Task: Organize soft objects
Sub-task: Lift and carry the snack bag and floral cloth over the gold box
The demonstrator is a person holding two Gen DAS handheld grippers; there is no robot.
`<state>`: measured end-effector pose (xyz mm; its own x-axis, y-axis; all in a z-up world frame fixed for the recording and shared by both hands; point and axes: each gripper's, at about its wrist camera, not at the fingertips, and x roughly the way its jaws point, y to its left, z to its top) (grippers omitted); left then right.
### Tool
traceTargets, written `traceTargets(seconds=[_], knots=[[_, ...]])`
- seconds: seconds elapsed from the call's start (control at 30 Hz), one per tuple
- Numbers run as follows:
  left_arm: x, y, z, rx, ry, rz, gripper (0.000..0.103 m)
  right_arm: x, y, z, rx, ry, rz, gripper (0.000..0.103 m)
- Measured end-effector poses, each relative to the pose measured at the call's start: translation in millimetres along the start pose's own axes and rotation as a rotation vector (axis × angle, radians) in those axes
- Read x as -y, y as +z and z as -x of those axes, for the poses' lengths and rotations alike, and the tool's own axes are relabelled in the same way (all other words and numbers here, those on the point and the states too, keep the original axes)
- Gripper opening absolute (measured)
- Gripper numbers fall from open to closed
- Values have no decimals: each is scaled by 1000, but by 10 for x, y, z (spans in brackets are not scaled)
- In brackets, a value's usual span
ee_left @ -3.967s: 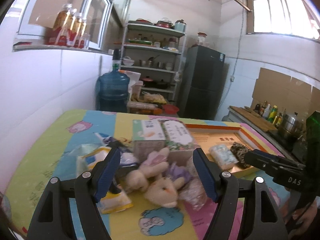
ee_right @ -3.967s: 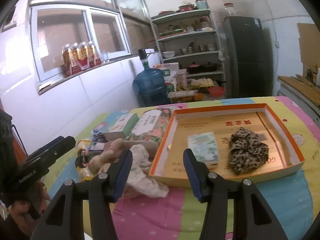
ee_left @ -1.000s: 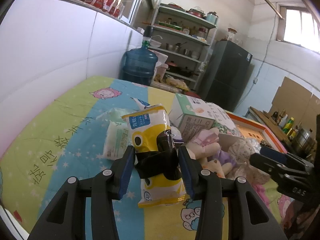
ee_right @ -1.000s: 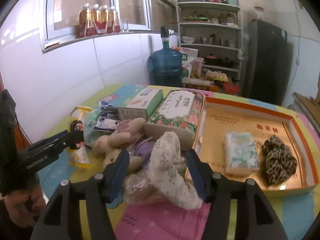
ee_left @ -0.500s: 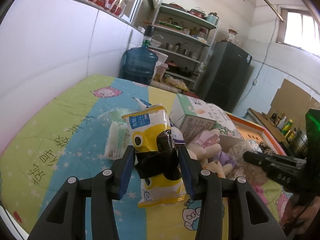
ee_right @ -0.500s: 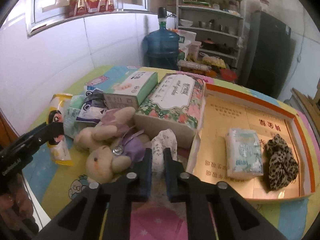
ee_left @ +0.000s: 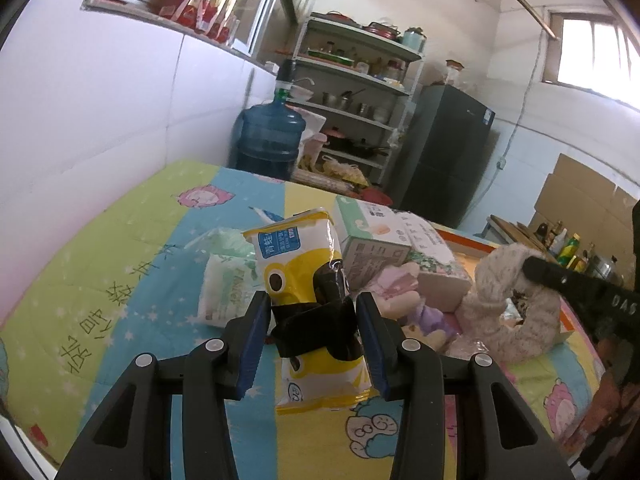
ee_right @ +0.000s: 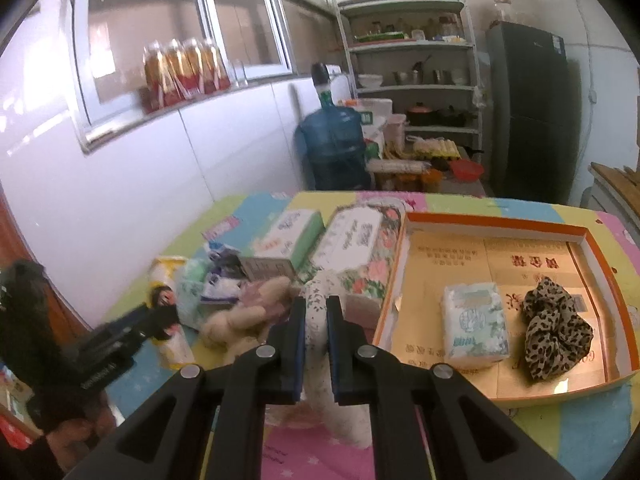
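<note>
My left gripper (ee_left: 312,320) is shut on a yellow and white wipes pack (ee_left: 298,264), held upright above the bed cover. My right gripper (ee_right: 316,320) is shut on a white floral cloth (ee_right: 316,300), lifted clear of the pile; the cloth also shows hanging in the left wrist view (ee_left: 508,304). The orange-rimmed box (ee_right: 500,220) at right holds a tissue pack (ee_right: 474,330) and a leopard scrunchie (ee_right: 556,330). Plush toys (ee_right: 244,312) lie in the pile beside the box.
Two tissue boxes (ee_right: 292,244) (ee_right: 360,248) lie side by side left of the orange box. Small wipe packs (ee_left: 228,284) lie on the cartoon bed cover (ee_left: 120,256). A water jug (ee_right: 334,148), shelves and a fridge stand behind.
My right gripper has closed on the white floral cloth and lifted it off the pile. My left gripper keeps holding the yellow pack, barely moved.
</note>
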<state>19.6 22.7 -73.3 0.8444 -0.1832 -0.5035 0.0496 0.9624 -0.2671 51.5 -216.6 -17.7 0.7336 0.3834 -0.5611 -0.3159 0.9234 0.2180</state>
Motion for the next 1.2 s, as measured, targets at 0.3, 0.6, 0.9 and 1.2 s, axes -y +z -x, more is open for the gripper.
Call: traceTargets(seconds=[0.3,0.6,0.9,1.2], knots=[[202,40,69,13,-37,-46,46,30,83,248,74,-2,-3,10],[477,97,110,21,-85,-105,46,195,51,413,106,-26,-33,10],[865,193,53,12,-168,-159,46,533,40,647,159,-73,-85,10],[1368,211,-98,-8,-246,-217,46,963,15,889,210,-138,-142,10]])
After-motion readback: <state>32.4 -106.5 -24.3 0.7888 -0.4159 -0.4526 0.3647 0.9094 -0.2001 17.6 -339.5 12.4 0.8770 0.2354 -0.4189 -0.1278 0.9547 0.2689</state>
